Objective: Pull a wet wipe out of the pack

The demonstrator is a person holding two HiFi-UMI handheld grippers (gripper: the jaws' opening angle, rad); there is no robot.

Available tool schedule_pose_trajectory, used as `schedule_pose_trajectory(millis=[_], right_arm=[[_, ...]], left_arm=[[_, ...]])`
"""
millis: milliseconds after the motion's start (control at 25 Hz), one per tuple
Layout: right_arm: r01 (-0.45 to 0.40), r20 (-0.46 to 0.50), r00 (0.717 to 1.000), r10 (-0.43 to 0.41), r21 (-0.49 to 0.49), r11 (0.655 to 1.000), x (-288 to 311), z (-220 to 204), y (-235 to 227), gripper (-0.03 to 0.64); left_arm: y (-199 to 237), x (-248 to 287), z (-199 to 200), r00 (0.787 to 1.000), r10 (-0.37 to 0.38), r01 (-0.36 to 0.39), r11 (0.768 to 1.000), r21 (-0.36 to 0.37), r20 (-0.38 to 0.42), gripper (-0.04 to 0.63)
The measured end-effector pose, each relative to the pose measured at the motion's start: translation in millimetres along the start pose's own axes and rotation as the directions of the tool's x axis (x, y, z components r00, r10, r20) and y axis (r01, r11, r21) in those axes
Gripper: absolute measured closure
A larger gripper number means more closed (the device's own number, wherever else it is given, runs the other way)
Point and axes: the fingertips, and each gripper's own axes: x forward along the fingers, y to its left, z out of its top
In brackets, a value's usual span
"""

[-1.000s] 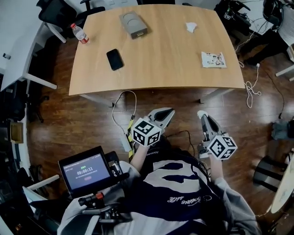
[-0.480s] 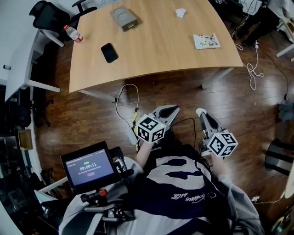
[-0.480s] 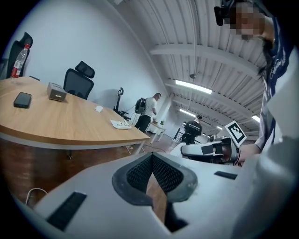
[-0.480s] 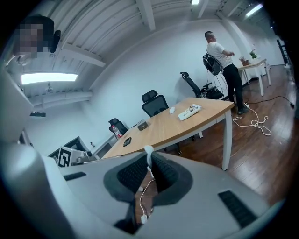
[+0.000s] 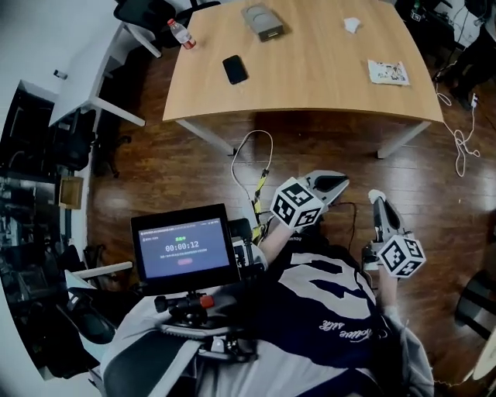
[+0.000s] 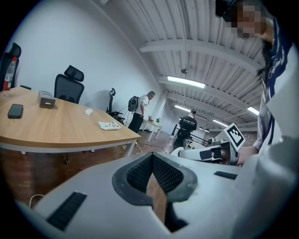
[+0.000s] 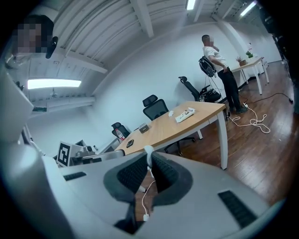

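Note:
The wet wipe pack [image 5: 385,72] lies flat near the right end of the wooden table [image 5: 310,85]. It also shows in the left gripper view [image 6: 110,125] and the right gripper view [image 7: 189,113]. A crumpled white wipe [image 5: 352,25] sits further back. Both grippers hang over the floor in front of the person's torso, well short of the table. My left gripper [image 5: 339,183] has its jaws together with nothing between them [image 6: 152,156]. My right gripper [image 5: 375,197] is likewise shut and empty [image 7: 148,151].
On the table are a black phone [image 5: 235,69], a grey box [image 5: 263,21] and a bottle [image 5: 180,33]. A white cable [image 5: 256,167] loops on the wood floor under the table edge. A screen [image 5: 184,246] is mounted at the person's chest. Two people [image 6: 144,108] stand far back.
The head view has swung, so the table now sits higher and further right. Both grippers have drifted right in the picture, still over the floor, with jaws unchanged.

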Motion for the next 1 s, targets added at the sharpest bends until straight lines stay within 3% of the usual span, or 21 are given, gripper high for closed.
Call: schedule_pose_trajectory(millis=[280, 720, 1000], right_arm=[[-0.059, -0.011, 0.998, 0.058, -0.057, 0.997, -38, -25, 1, 0.595], [-0.088, -0.029, 0.996, 0.085, -0.113, 0.99, -21, 0, -1, 0.595], [-0.087, -0.02, 0.996, 0.085, -0.123, 0.989, -18, 6, -1, 0.595]], left_arm=[[-43, -7, -24, 0.999, 0.032, -0.032, 0.999, 0.022, 0.024, 0.594], [-21, -11, 0, 0.991, 0.1, -0.101, 0.995, -0.001, 0.086, 0.594], [-16, -10, 6, 0.99, 0.105, -0.106, 0.994, 0.0, 0.092, 0.594]])
